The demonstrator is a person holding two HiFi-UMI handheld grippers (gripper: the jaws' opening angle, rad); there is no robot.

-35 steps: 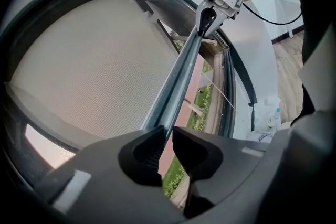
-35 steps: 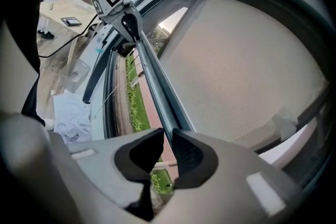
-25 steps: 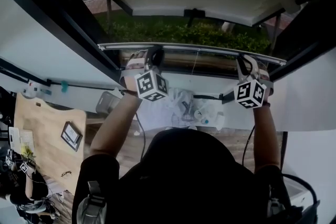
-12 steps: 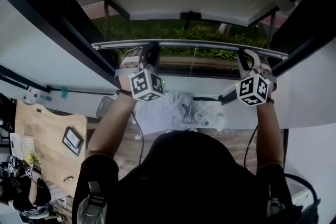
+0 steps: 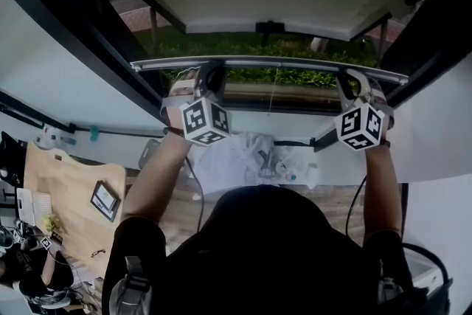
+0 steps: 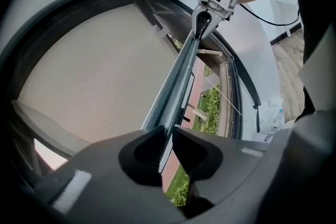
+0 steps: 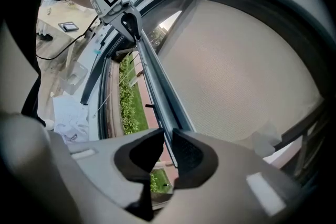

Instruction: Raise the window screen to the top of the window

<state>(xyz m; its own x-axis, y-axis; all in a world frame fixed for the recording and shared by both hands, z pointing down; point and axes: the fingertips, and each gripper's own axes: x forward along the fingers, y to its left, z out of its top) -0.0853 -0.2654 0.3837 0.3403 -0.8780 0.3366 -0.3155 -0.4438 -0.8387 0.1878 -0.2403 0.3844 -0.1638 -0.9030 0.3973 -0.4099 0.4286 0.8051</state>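
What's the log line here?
left gripper: shut on screen bar | right gripper: shut on screen bar | screen bar: above sill

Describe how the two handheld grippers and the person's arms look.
Both the left gripper and right gripper have black moulded fingers on a grey body, each carrying a white cube printed with black square markers. A thin dark cable trails from each wrist. The person wears a black short-sleeved top.
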